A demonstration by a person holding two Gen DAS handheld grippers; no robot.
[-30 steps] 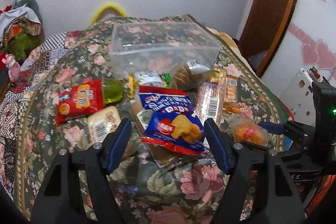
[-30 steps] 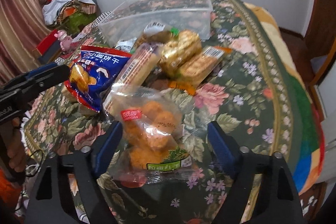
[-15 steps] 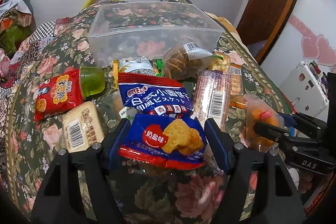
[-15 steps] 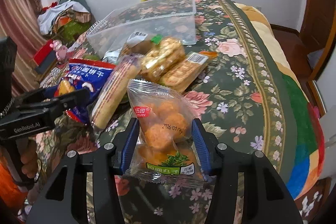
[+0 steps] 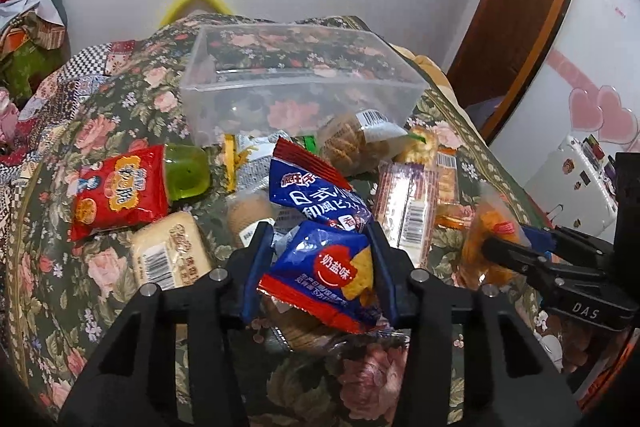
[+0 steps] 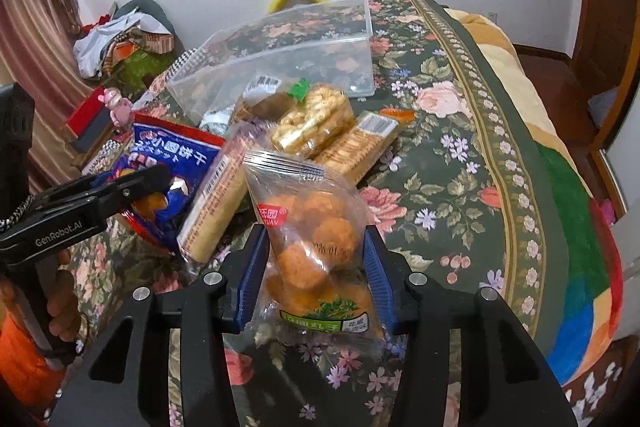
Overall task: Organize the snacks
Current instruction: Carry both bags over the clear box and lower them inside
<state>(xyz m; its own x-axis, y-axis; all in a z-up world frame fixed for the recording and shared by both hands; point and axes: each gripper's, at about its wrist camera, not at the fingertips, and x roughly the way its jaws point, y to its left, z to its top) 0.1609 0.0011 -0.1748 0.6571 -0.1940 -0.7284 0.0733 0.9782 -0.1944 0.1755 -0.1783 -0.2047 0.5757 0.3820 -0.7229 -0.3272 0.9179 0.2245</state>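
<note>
**On the floral cloth: both grippers closing on snack packs, bin sitting empty**

At 12 o'clock in the left wrist view, the clear plastic bin (image 5: 300, 83) is sitting on the floral tablecloth (image 5: 120, 131) with nothing inside; only the cloth pattern is showing through its walls. In the right wrist view the same bin is lying at about 11 o'clock.

Left gripper (image 5: 320, 259) is closing, jaws narrow, pads pressing both sides of the blue cracker pack (image 5: 332, 271). That pack is sitting at 6 o'clock of the pile, overlapping a larger blue biscuit bag (image 5: 316, 195) just behind it.

Right gripper (image 6: 316, 263) is closing too, pads pressing the clear bag of orange balls (image 6: 316, 243), which is standing upright between the jaws at 6 o'clock in its own view.

Between the grippers and the bin, the pile is blocking the direct path:
- red snack pack (image 5: 120, 191) at 9 o'clock, touching a green jelly cup (image 5: 186, 173)
- pale barcoded cake pack (image 5: 172, 255) at 8 o'clock, just beside the left jaw
- long barcoded wafer pack (image 5: 408, 203) at 2 o'clock
- clear cookie bag (image 5: 356, 143) leaning against the bin's near wall
- golden rice-cracker pack (image 6: 312, 119) and a flat cracker pack (image 6: 360, 143), lying in front of the bin in the right view

A hand (image 6: 66, 303) is gripping the left gripper's handle at 8 o'clock in the right view.
</note>
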